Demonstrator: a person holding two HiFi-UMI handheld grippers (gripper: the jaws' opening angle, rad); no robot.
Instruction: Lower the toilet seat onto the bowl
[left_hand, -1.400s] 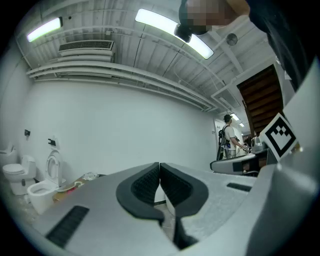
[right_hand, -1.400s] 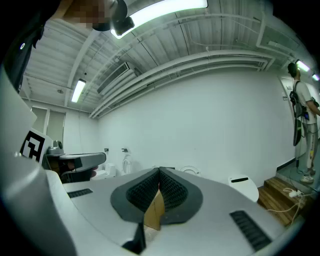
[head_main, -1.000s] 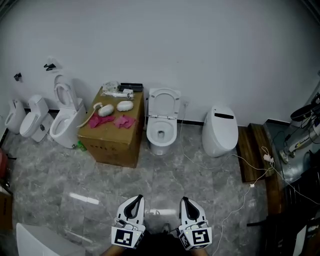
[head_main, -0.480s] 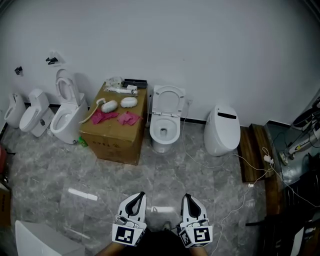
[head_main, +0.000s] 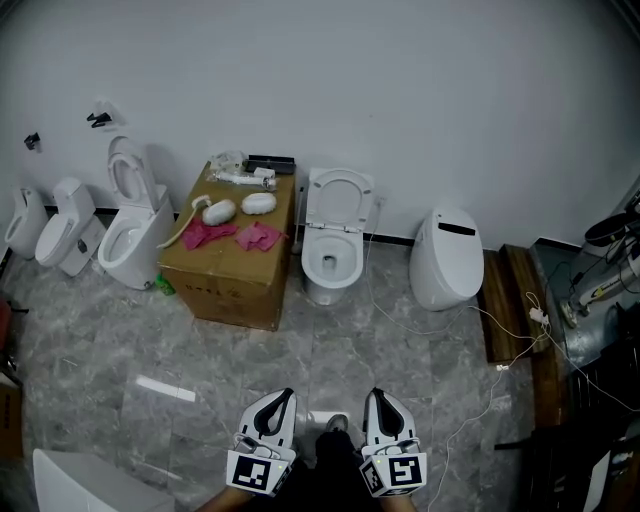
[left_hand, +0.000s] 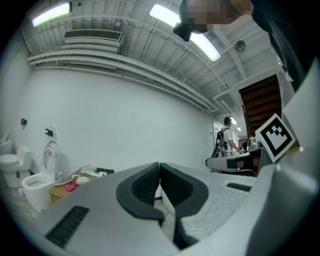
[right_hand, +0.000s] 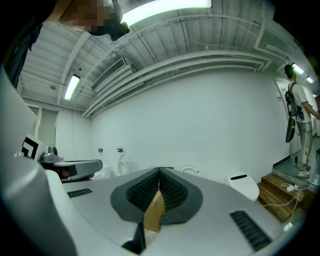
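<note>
The white toilet (head_main: 329, 262) stands against the far wall with its seat (head_main: 338, 198) raised upright; the raised seat (right_hand: 189, 169) also peeks over the jaws in the right gripper view. My left gripper (head_main: 284, 394) and right gripper (head_main: 372, 394) hang side by side low in the head view, well short of the toilet. Both are shut and hold nothing. The left gripper (left_hand: 159, 164) has its pads pressed together, and so does the right gripper (right_hand: 159, 170).
A cardboard box (head_main: 236, 257) with pink cloths and white parts on top stands left of the toilet. Further left stand another open toilet (head_main: 130, 238) and smaller fixtures (head_main: 62, 232). A closed white toilet (head_main: 446, 260), a wooden step (head_main: 505, 304) and loose cables (head_main: 470, 400) lie to the right.
The head view has shifted a little, so the toilet and box sit slightly further right. Both grippers stay shut, low in front.
</note>
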